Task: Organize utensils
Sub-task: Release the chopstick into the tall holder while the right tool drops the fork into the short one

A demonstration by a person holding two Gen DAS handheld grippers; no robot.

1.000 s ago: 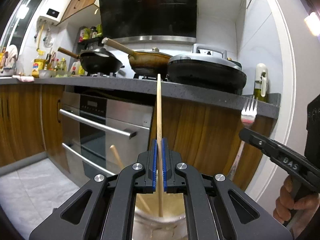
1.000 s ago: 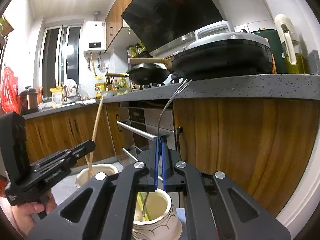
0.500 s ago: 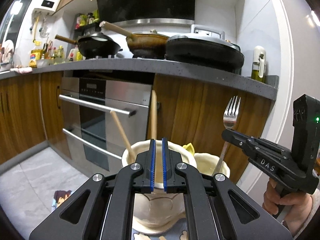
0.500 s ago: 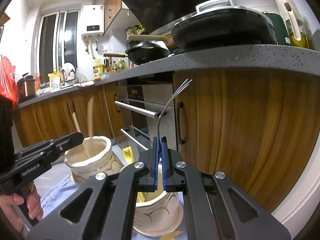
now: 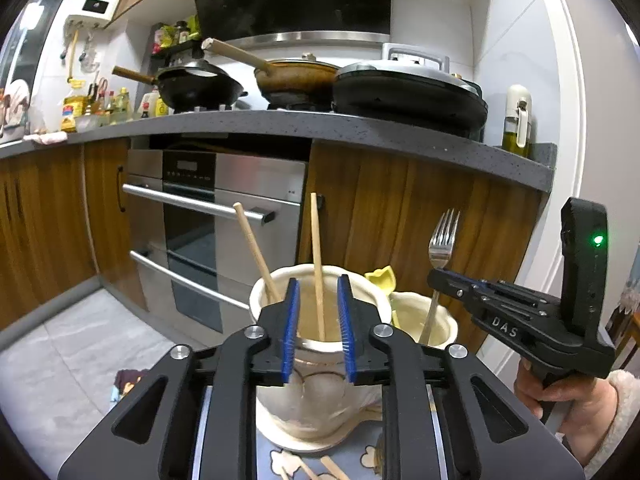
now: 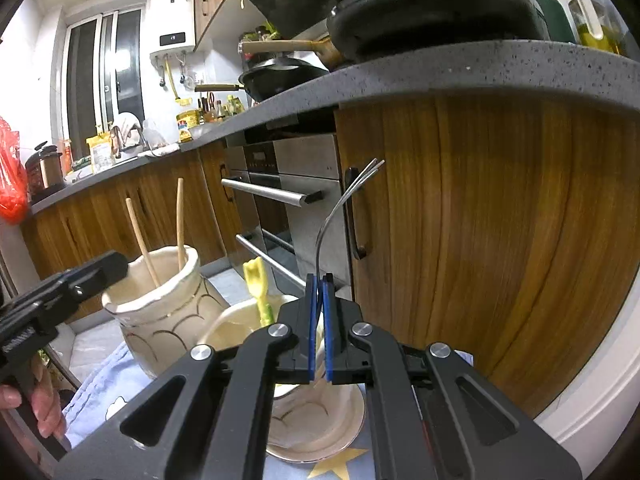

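My left gripper [image 5: 318, 308] is open just above a tall cream ceramic jar [image 5: 320, 384], with a wooden chopstick [image 5: 317, 256] standing free between its jaws and a second chopstick [image 5: 256, 252] leaning in the jar. My right gripper [image 6: 319, 320] is shut on a metal fork [image 6: 340, 208], tines up, over a shorter cream jar [image 6: 312, 412] that holds a yellow utensil [image 6: 258, 288]. The fork [image 5: 440, 248] and right gripper also show in the left wrist view, and the tall jar [image 6: 160, 304] in the right wrist view.
Both jars stand on a light blue patterned cloth [image 6: 100, 384]; more wooden chopsticks [image 5: 316, 468] lie on it near me. Behind are wooden cabinets [image 6: 480, 240], a steel oven [image 5: 224, 216] and a grey counter [image 5: 360, 128] with pans.
My left gripper has lowered the chopstick into the tall jar and opened, letting it go. My right gripper has come down over the shorter jar, still holding the fork.
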